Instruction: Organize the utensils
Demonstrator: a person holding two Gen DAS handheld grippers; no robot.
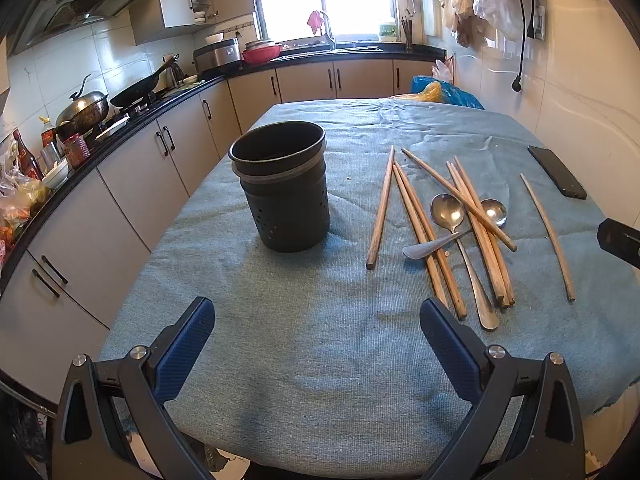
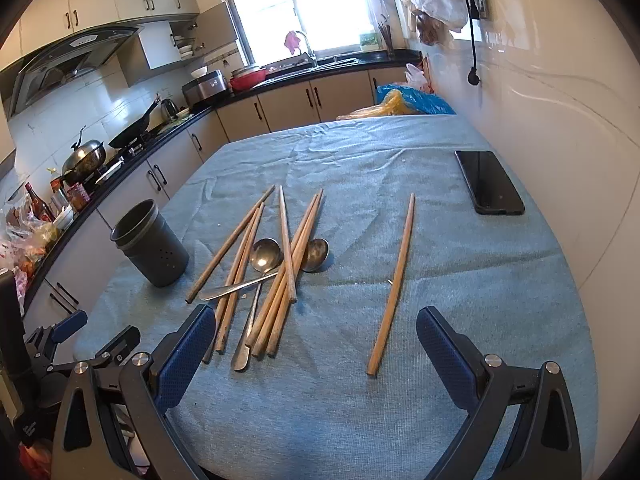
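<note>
Kitchen counters flank our cloth-covered table (image 1: 320, 360): eight chopsticks (image 2: 280, 264) and two spoons (image 2: 262, 258) near its middle, one holder (image 1: 282, 184) by the left edge. Both our grippers, left (image 1: 316, 344) and right (image 2: 316, 344), gape wide, empty. Only the right view shows the whole phone (image 2: 488, 182).

Right gripper (image 2: 316, 344): I see my jaws spread wide, holding nothing.
Single chopstick (image 2: 393, 284): lies between them, apart from the pile (image 2: 264, 276).
Holder (image 2: 154, 246): upright, left of pile.
Phone (image 2: 489, 182): far right.
</note>
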